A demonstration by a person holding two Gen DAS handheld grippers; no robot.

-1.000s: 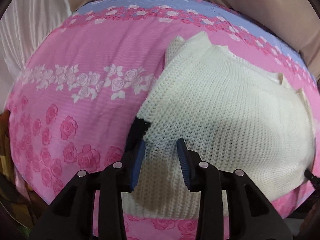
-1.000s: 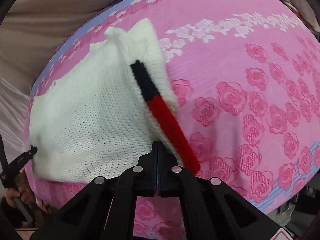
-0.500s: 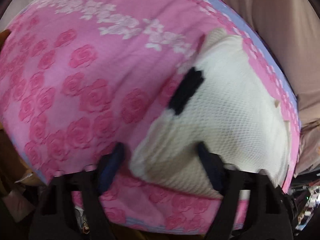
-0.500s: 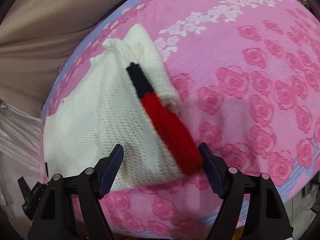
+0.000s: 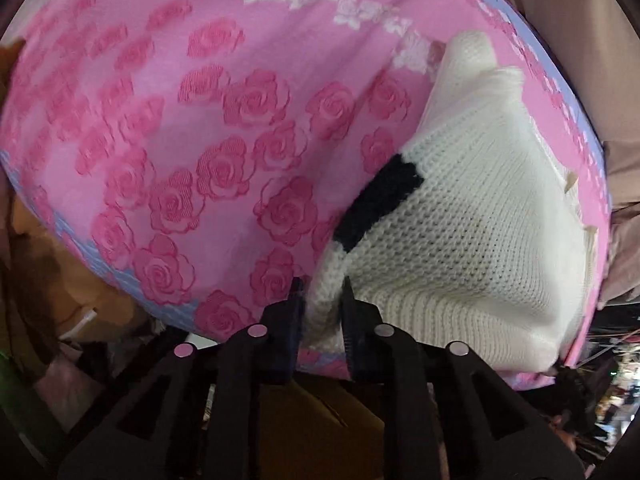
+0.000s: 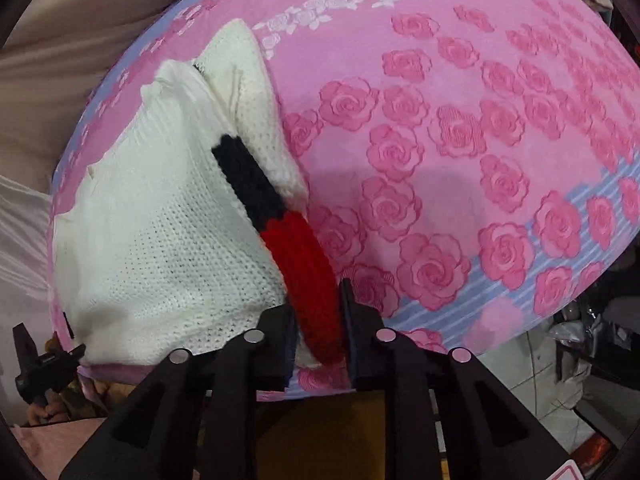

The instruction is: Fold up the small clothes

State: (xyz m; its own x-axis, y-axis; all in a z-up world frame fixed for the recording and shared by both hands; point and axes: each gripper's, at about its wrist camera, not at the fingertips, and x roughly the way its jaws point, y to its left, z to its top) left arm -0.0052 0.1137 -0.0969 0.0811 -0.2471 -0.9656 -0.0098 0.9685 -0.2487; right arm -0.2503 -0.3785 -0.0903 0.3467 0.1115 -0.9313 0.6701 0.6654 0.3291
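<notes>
A small white knit sweater [image 5: 472,232] with a black and red band lies folded on a pink rose-print sheet [image 5: 200,140]. My left gripper [image 5: 322,300] is shut on the sweater's near white corner, at the sheet's near edge. In the right wrist view the sweater [image 6: 160,232] lies at the left, and my right gripper [image 6: 318,312] is shut on its red band [image 6: 308,272] at the near corner. The black part of the band [image 6: 248,180] runs up from there.
The sheet [image 6: 480,140] covers a raised surface whose near edge sits just under both grippers. Beige fabric [image 6: 80,40] lies beyond the far edge. Brown clutter [image 5: 60,280] is below at the left, a tiled floor [image 6: 560,380] at the right.
Both grippers opened wide half a second ago, dropped to the sweater's near edge and have closed on its two near corners. The right one was shut and empty a second ago.
</notes>
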